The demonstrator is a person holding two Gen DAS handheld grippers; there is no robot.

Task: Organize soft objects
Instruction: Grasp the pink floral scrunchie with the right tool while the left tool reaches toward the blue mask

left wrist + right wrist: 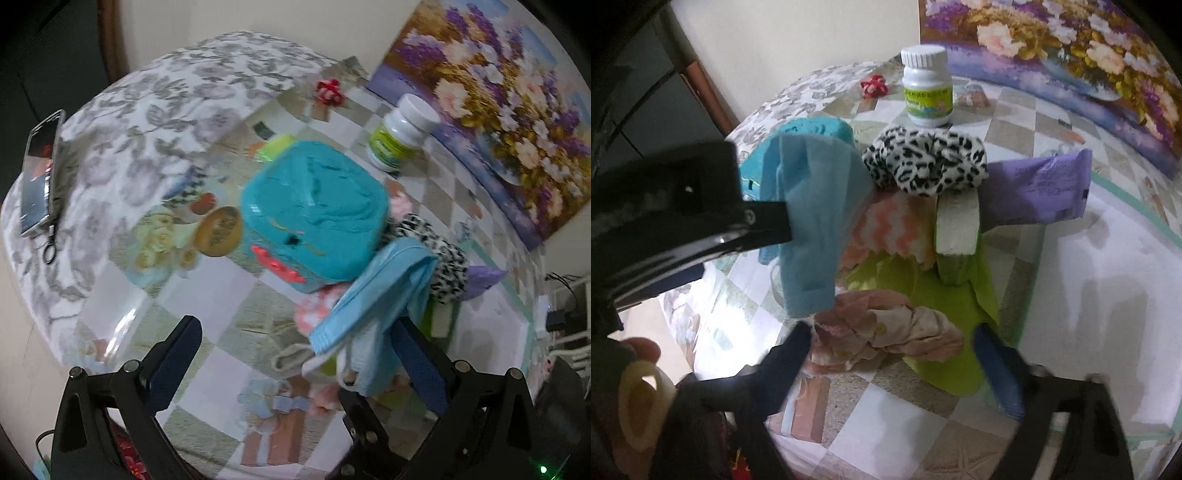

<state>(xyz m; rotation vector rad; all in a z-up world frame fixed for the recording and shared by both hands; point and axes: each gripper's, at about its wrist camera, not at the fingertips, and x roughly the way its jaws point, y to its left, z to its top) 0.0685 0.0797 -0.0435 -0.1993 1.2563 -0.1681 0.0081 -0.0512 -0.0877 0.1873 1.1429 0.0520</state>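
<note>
Left tool [295,354] — jaws wide, pale blue face mask [373,306] draped over one finger, above the surface [221,288]. Right tool [890,354] — open, straddling pink crumpled cloth [886,332]; close squarely on its bulk.

Around the bottle [926,86]: scrunchie [925,164] just in front, pouch [1039,190] front-right, hair tie [873,85] left, painting [1071,55] right.

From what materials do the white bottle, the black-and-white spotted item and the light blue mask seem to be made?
Bottle: most likely hard plastic, smooth and slightly glossy, with a ribbed screw cap and a printed paper-like label.
Spotted item: soft plush fabric, probably; its surface looks fuzzy and it bunches in gathered folds.
Mask: thin non-woven cloth, it seems; matte, hanging limp, with folds.
</note>
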